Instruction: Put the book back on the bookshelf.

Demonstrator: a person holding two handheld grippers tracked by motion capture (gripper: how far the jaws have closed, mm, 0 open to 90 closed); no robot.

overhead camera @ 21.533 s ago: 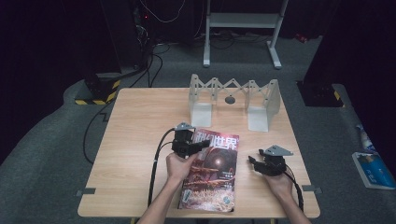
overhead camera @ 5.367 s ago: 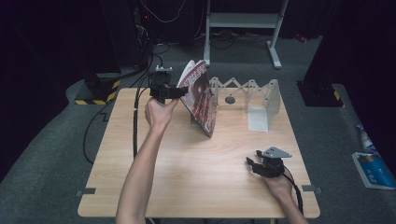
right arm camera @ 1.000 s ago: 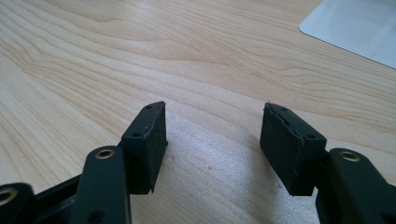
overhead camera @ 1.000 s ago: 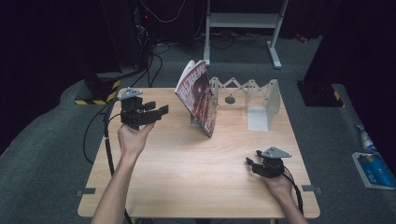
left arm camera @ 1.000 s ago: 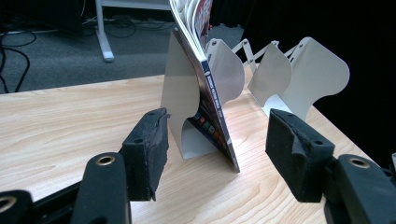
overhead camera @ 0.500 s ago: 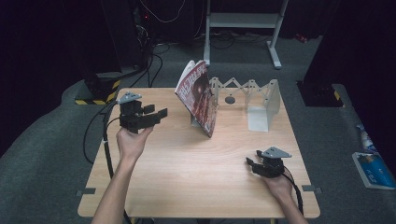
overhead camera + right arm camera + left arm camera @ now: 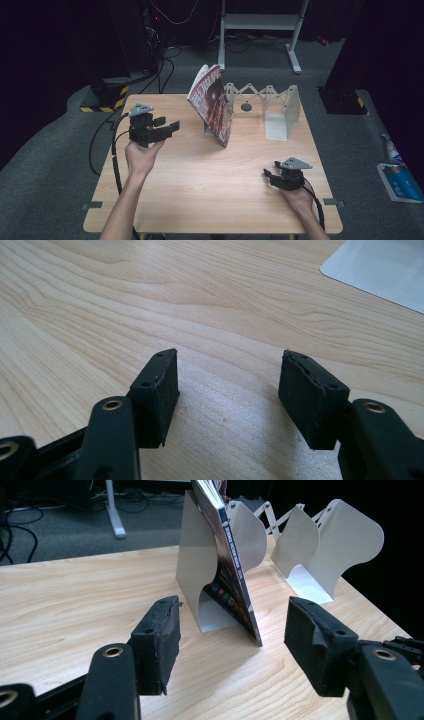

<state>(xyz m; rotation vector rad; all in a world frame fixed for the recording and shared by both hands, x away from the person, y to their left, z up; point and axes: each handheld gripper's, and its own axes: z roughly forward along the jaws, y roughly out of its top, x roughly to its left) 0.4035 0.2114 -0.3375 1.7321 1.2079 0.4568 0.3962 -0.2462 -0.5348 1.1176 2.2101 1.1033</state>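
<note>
Spanning most of the high view, the pale wood-grain table [image 7: 200, 190] carries all the working items. At its far edge stands the white metal accordion-style file rack [image 7: 280, 107], whose curved dividers rise upright in a row. The glossy dark-red magazine [image 7: 215, 107] stands tilted in the rack's left end slot, with its lower corner on the tabletop and its spine toward the left gripper view; it leans against a white divider [image 7: 192, 560] and is free of both grippers.

The left gripper [image 7: 167, 127] hovers above the table's left side, well apart from the magazine, its jaws spread wide with nothing between the pads. The right gripper [image 7: 270, 176] rests low at the near right of the table, its jaws likewise wide apart and empty over bare wood.

Judged from this arrangement, the placement step is complete and the retreat is in hand. To do it well, draw the left gripper away level, keeping its cable [image 7: 117, 165] clear of the leaning magazine. Confirm the magazine does not slide before lowering the hand.
</note>
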